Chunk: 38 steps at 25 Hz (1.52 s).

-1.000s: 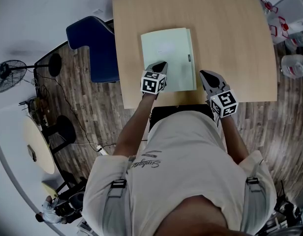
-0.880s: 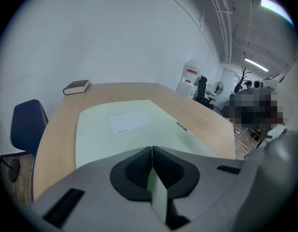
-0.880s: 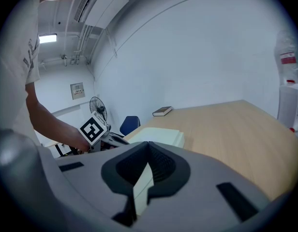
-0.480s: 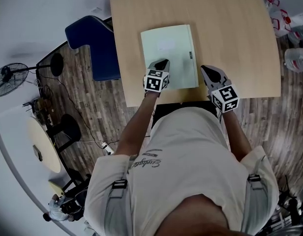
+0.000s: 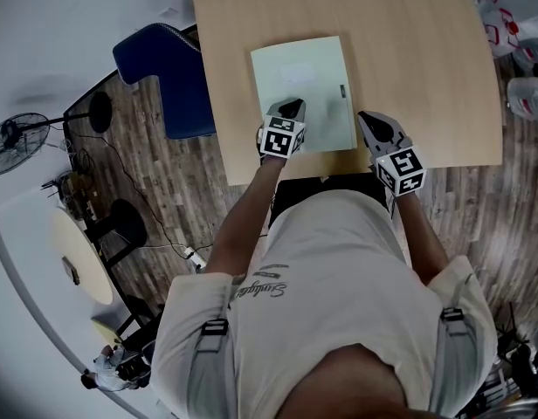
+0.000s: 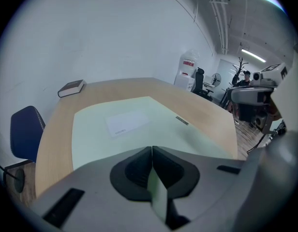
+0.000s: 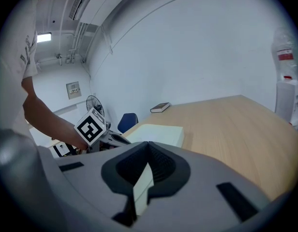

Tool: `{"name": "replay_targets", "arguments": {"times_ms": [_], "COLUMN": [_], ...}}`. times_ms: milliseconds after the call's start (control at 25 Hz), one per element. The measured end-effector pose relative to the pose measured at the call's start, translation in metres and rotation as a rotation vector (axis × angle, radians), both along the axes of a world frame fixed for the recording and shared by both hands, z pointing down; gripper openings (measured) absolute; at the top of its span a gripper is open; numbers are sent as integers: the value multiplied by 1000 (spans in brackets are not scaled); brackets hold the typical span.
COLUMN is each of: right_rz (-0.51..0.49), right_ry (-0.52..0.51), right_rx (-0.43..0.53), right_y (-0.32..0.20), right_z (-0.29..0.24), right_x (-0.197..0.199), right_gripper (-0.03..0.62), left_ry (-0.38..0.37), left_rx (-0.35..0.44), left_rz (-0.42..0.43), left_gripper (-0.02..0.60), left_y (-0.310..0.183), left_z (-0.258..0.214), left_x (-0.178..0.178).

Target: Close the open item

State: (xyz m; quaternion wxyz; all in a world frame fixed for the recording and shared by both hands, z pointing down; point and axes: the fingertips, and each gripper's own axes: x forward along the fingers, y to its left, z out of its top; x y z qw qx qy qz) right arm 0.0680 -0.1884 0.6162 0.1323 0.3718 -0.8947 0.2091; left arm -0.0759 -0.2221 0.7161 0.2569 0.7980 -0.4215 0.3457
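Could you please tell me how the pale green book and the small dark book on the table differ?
The pale green book is broad and light; the dark book is much smaller. The pale green book lies near the person, under the left gripper; the dark book sits at the far corner. Both lie flat and closed.

Blue chair (image 5: 160,72) beside tan table (image 5: 426,77); dark book (image 6: 71,87) at far corner; fan (image 5: 20,142) on floor.

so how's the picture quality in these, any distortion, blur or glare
head view: table evenly lit, no glare, wide-lens bowing near the edges; left gripper view: strong fisheye, black corners, pale green book sharp; right gripper view: same fisheye, ceiling light blown out
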Motion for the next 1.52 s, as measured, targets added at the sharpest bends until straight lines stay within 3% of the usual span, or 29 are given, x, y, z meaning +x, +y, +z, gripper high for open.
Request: {"name": "replay_targets", "arguments": {"times_ms": [160,360,800,960,1160,1360,1520], "right_rz": [-8,-22,-91,-135,-186,-200,-219], "right_ry": [3,5,29,58,61,45,38], "right_rx": [-5,0,104,136,235,340,408], "right_y": [2,4,-7,-8,-22,-35,-33], "right_z": [0,-5,-49,-63,-103,-159,-196], "right_x": [-9,-17,-44,-51,-66,-80,-91], "right_gripper": [-6,-6,-6,-6,-6,-6,-6], "left_ry": [25,139,244,287,414,425,379], "left_rx": [-5,-5,91,176,300,456,579], "left_rz": [-4,-70,-115,-126,-159,-143,-113], "left_gripper": [15,15,15,15,15,15,15], "left_y": [-1,0,21,18,11,6,6], "left_z": [-7,-23,-72,-111,-185,-254,-294], "left_x": [-2,-4,-36,-45,-57,-70,-77]}}
